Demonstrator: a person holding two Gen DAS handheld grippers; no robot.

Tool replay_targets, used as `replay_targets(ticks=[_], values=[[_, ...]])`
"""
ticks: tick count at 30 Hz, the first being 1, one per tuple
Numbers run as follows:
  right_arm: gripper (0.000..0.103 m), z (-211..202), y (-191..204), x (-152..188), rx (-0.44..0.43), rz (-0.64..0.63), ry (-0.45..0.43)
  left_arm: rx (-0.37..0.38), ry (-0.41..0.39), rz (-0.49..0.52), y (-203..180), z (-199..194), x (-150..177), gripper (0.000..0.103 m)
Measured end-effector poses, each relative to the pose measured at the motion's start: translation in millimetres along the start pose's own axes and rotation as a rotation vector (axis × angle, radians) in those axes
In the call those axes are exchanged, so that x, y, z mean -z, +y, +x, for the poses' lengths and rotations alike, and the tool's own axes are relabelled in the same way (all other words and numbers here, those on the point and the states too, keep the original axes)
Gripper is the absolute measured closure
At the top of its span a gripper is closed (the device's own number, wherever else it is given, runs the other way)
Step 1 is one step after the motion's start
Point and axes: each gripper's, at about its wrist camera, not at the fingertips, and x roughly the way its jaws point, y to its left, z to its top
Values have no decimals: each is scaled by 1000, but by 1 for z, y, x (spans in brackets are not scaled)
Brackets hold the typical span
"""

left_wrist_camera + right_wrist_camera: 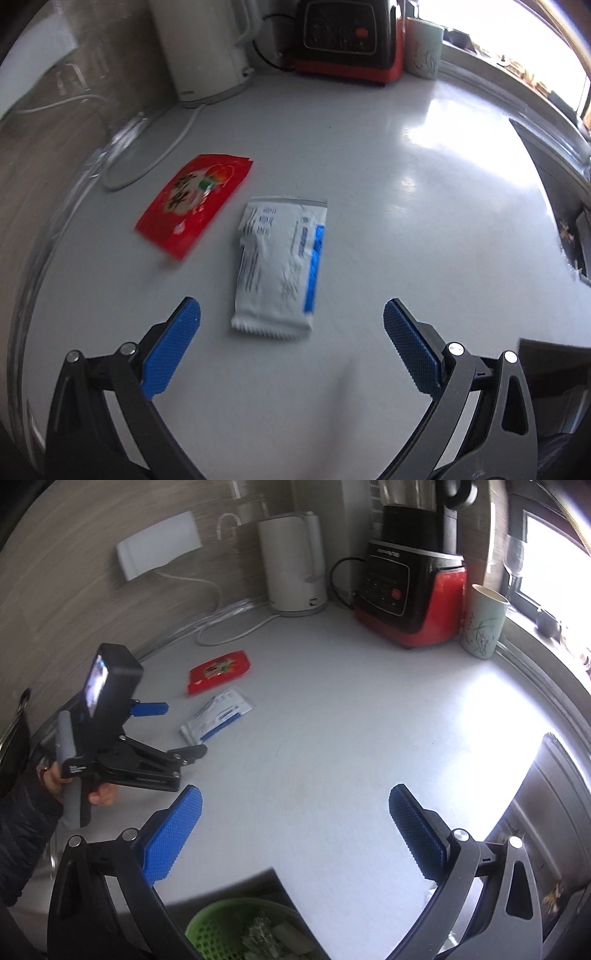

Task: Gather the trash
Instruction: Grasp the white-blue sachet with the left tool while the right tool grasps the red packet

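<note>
Here, my left gripper (291, 314) hangs wide open over the counter (406, 229), empty, its blue pads either side of the near end of the white packet (280, 266), not touching it. Red packet (195, 206) lies just beyond, to the left, near the wall, beside the white cord (162, 155). Right gripper (295, 805) also spread wide, holding nothing, well back from both packets. Green basket (207, 930) with scraps sits below it. Kettle (291, 561), blender (413, 590) and cup (484, 624) at the back.

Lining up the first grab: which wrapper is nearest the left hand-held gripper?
The white wrapper with the blue stripe, right ahead of the open left hand-held gripper. The red wrapper lies farther back.
</note>
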Motion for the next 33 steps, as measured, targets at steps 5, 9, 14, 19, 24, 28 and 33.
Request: replay_targets(ticks=[5,9,14,19,24,28,33], values=[[3,15,11,-12,40,43,-3,81,24,4,13,25,-10,14],[3,22,18,-20,51,64,-5,116,50,3,19,38,-13,29],[3,31,27,-26,60,67,-2,132,32,12,22,38,-16,44],[3,43,35,-33,58,53,8,153,24,-28,33,36,-18,70],[3,62,42,-46,24,25,21,147,16,-96,40,30,-11,78],[3,86,49,-62,-4,-30,40,87,1,-171,44,20,0,79],[2,121,60,-90,-36,-27,60,31,-34,-270,52,-1,18,79]])
